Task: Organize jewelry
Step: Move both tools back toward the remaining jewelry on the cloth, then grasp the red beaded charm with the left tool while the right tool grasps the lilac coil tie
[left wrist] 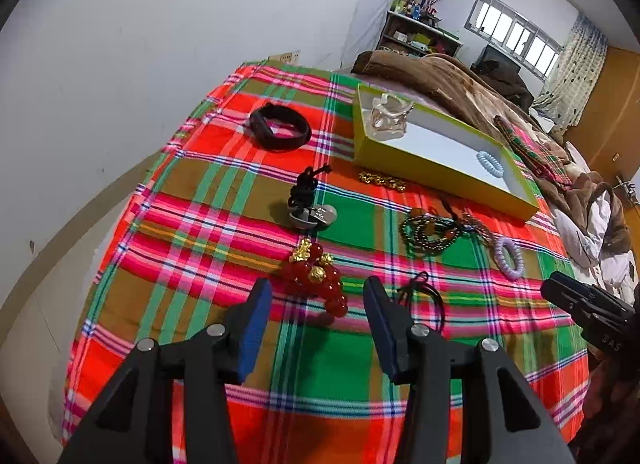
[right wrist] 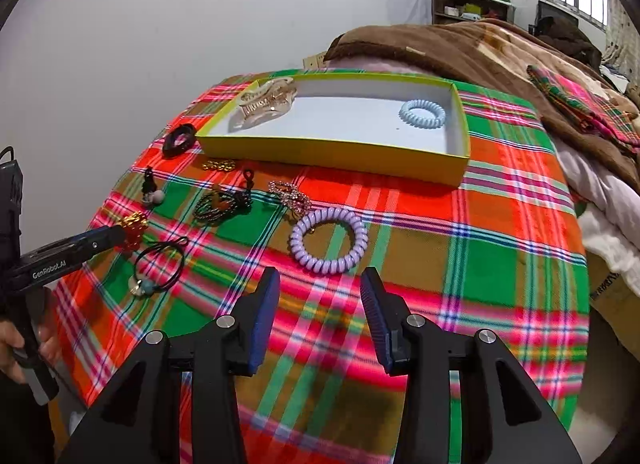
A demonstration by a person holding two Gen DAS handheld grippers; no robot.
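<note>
A red bead bracelet with gold charms (left wrist: 312, 276) lies on the plaid cloth, right at the open fingers of my left gripper (left wrist: 318, 286), which hold nothing. My right gripper (right wrist: 321, 273) stands open just short of a purple coil hair tie (right wrist: 328, 240), not touching it. Behind both sits a yellow box (right wrist: 332, 152) holding a clear hair claw (right wrist: 266, 102) and a light blue coil tie (right wrist: 422, 114). In the right wrist view the left gripper (right wrist: 108, 236) reaches the bracelet (right wrist: 134, 226) from the left.
Loose on the cloth lie a black band (left wrist: 280, 126), a gold chain (left wrist: 382, 181), a black cord with a grey pendant (left wrist: 310, 208), a green bead bracelet (left wrist: 428, 232), a rhinestone piece (right wrist: 290, 194) and a black elastic tie (right wrist: 160, 264). A brown blanket (right wrist: 460, 48) is heaped behind the box.
</note>
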